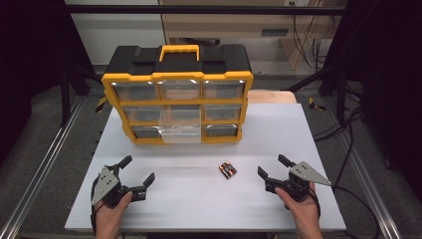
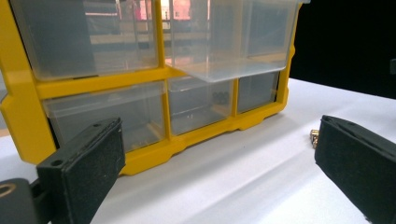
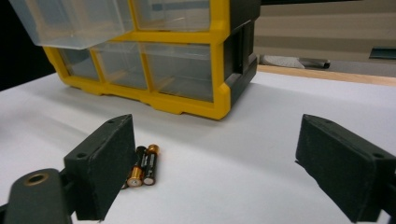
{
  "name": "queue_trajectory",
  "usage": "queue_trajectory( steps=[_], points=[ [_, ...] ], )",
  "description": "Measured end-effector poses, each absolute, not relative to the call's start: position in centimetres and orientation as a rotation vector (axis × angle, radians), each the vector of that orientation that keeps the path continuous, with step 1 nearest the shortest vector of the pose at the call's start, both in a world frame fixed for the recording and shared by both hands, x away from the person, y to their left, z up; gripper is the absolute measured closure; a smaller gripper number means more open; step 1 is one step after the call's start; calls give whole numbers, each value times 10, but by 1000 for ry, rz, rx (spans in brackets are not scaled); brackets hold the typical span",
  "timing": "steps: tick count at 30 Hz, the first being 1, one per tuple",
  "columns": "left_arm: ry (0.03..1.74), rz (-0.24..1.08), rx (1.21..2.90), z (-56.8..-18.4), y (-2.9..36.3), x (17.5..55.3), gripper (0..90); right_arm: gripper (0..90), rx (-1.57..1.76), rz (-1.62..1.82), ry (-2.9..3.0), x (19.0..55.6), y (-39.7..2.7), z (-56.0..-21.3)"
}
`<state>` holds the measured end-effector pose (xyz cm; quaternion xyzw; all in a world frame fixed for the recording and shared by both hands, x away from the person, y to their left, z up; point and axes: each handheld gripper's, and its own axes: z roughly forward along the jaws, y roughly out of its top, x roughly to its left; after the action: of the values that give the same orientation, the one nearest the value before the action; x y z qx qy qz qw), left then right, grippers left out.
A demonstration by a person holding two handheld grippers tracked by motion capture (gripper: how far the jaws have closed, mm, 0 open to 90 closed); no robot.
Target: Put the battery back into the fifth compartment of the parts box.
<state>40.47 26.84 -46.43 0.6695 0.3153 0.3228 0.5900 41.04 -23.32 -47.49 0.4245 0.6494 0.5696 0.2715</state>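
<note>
High view: the batteries lie on the white counter, right of centre, near the right tool and well apart from the left tool. Both tools rest near the near edge, jaws apart and holding nothing. At the far side stands the yellow organiser, its middle clear drawer pulled out. Open counter lies between the tools.

Left gripper view: the right jaw hides all but the battery tips.

Right gripper view: the left jaw partly covers the batteries; their count is unclear.
</note>
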Motion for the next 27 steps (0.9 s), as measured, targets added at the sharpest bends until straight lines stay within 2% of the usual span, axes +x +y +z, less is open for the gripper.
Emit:
queue_trajectory(
  steps=[5,12,20,22,27],
  points=[
    [731,752,1569,-466,267,407,18,165,1124,1460,1828,411,-217,-472],
    [716,749,1591,-467,264,409,18,227,1158,1278,1996,430,-189,-468],
    [720,756,1588,-467,264,411,18,420,1203,1170,2173,458,-161,-455],
    [720,752,1591,-467,264,410,17,495,1188,1151,2213,464,-154,-453],
    [719,757,1603,-468,262,411,18,585,1216,1120,2292,478,-144,-459]
  ],
)
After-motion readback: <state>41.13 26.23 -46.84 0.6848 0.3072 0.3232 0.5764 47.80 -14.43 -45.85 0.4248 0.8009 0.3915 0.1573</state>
